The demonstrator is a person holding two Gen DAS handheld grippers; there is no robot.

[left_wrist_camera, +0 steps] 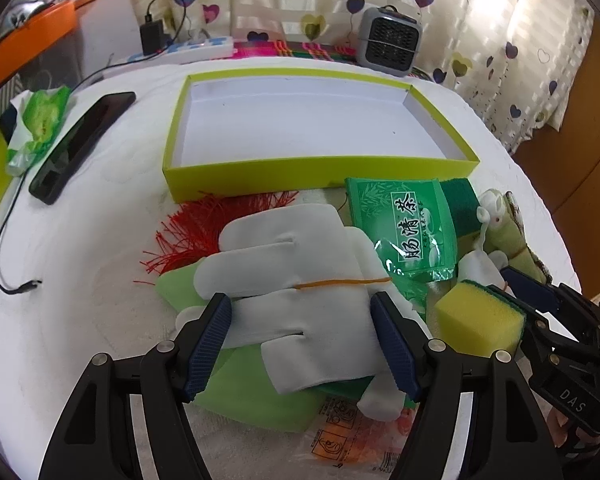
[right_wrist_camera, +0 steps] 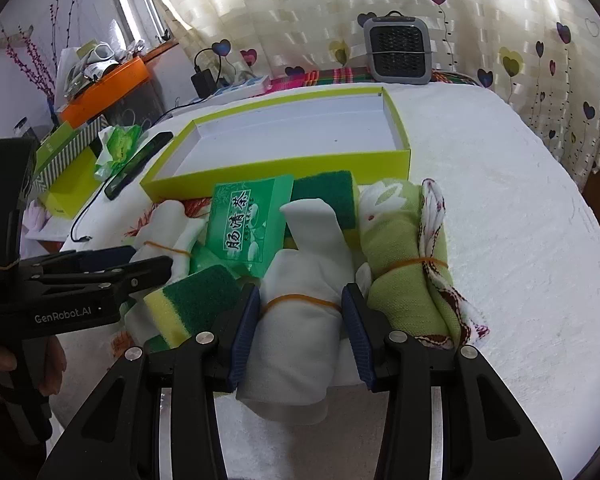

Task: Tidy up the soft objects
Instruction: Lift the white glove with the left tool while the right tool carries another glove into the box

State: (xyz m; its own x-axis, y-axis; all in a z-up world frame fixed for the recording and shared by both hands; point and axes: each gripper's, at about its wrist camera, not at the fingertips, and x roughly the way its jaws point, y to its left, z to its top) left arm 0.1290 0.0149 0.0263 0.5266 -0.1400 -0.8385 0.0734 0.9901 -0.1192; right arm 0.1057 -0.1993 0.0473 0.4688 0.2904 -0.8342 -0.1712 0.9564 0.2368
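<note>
While open, right claw (right_wrist_camera: 300, 320) straddles white roll (right_wrist_camera: 296, 332)

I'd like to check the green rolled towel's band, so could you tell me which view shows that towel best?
The right wrist view: the towel lies whole beside the right gripper, its orange band plain. The left wrist view catches only a sliver of it behind white items at the pile's far right.

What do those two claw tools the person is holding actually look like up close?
Both are matte black plastic. The left gripper and right gripper each have two fingers faced with ribbed dark blue pads, and silver screws at the joints. One body carries white "GenRobot.AI" lettering, the other "DAS". A thin rubber band circles the left one's handle. A bare hand grips it; no sleeve or cable shows.
</note>
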